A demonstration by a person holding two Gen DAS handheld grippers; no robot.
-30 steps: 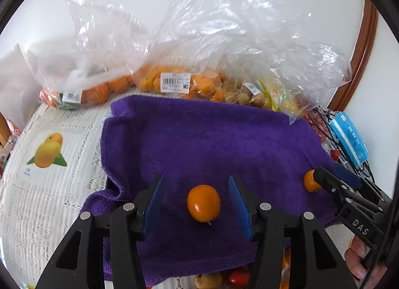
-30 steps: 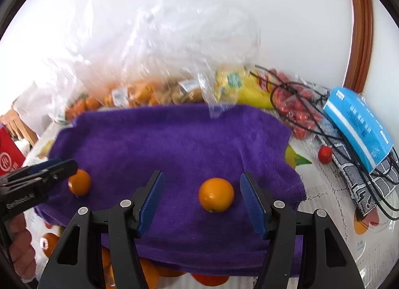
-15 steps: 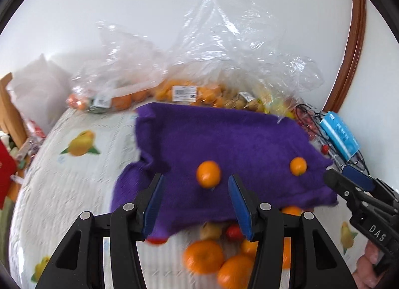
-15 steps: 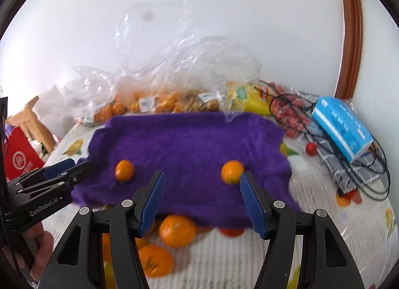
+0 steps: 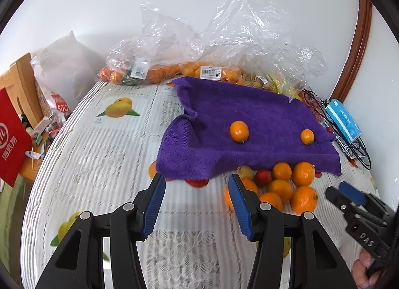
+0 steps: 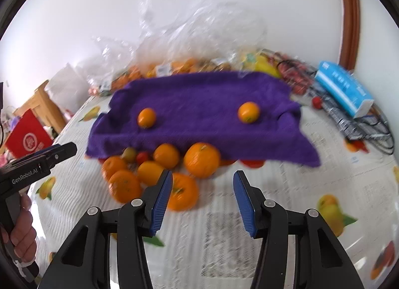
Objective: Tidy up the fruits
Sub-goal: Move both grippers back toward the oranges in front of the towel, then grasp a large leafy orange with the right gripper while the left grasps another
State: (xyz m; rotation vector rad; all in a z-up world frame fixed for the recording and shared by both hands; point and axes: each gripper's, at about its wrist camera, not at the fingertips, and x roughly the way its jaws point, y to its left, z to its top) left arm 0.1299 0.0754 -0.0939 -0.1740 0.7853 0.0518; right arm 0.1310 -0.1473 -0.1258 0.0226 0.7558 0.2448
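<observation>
Two small round orange citrus fruits sit well apart on my purple terry towel (image 5: 249, 114): the left fruit (image 5: 239, 131) and the right fruit (image 5: 307, 136). A loose pile of larger oranges (image 6: 174, 172), with a few small red fruits among them, lies on the fruit-printed tablecloth (image 5: 99, 152) at the towel's near hem, partly tucked under it.

My right gripper (image 6: 202, 196) is nearest that pile: the oranges lie just ahead and a little to its left, one half hidden behind its left pad. Its jaws are closing with nothing between them. My left gripper (image 5: 197, 204) is spread and empty, and the pile sits ahead to its right.

I judge the pile to be the next pick, and the right hand has the shorter reach. Round fruit offers no long axis to line up with.
</observation>
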